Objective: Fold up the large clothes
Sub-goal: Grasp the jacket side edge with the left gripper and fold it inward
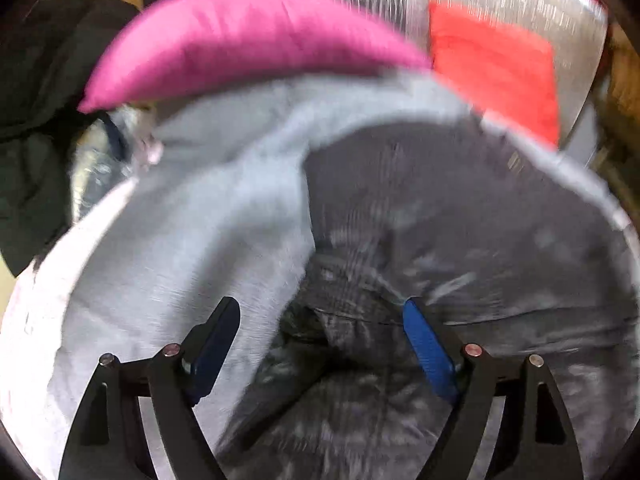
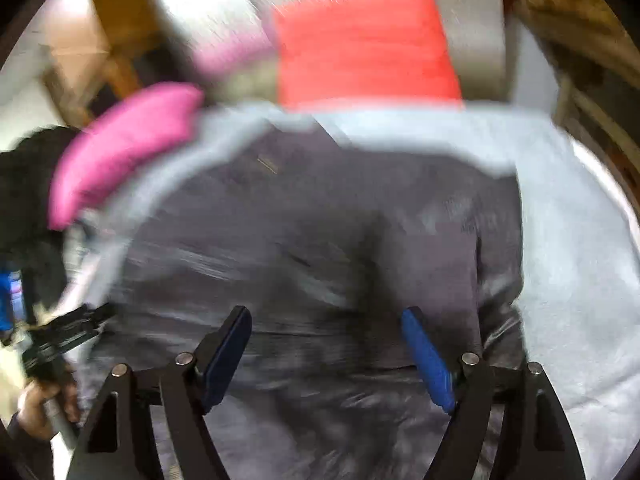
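Nearest, in the left wrist view: left tool (image 1: 322,312) spread wide, blue pads apart, nothing pinched, hovering above the dark grey garment (image 1: 460,220). In the right wrist view: right tool (image 2: 326,322) likewise wide, nothing between the pads, above the same garment (image 2: 300,220).

Under both tools: dark grey garment, large, slightly glossy, streaked with pale creases, spread broadly across a light grey sheet (image 1: 192,220). A seam or folded edge running crosswise just past the pads. Upper edge of the garment roughly straight, corners rounded by the lens. A small light tag-like mark near the top edge, too blurred to read.

At the lower left of the right wrist view: a hand (image 2: 38,404) gripping the handle of the other tool.

Beyond the garment: pink pillow (image 1: 240,44) lying on the sheet's far left, its near edge close to the garment. Beside it to the right, a red pillow (image 1: 496,64) against a pale headboard-like surface. Black cloth (image 1: 36,120) heaped at the far left. Wooden furniture in the background, heavily blurred.
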Available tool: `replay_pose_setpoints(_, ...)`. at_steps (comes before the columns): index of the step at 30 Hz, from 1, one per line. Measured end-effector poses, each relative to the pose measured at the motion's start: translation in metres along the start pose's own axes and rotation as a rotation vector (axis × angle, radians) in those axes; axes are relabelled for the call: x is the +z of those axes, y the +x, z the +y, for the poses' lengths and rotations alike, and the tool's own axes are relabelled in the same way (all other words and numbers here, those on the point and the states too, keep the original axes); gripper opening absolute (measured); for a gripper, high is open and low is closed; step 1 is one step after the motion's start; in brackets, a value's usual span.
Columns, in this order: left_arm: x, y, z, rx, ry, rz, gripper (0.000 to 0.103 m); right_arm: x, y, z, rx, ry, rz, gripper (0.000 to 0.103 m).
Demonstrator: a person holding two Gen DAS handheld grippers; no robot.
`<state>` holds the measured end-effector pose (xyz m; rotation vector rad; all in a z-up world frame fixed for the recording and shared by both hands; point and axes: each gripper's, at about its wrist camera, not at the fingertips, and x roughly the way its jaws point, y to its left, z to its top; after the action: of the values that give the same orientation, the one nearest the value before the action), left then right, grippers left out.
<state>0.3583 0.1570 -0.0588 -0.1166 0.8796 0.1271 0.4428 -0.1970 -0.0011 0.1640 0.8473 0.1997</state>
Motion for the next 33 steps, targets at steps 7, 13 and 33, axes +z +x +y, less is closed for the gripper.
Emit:
replay_pose_setpoints(7, -0.078, -0.108, 0.066, -0.066, -0.050, -0.090, 0.086, -0.091, -0.121, -0.003, -0.048, -0.022, -0.064, 0.084)
replay_pose_setpoints(13, -0.190, -0.149, 0.112, -0.104, -0.125, -0.019, 0.087, -0.213, -0.185, -0.046, -0.066, 0.137, 0.007, 0.084)
replay_pose_setpoints(33, -0.263, -0.138, 0.072, -0.079, -0.083, 0.118, 0.087, -0.301, -0.164, -0.067, 0.011, 0.354, 0.053, 0.085)
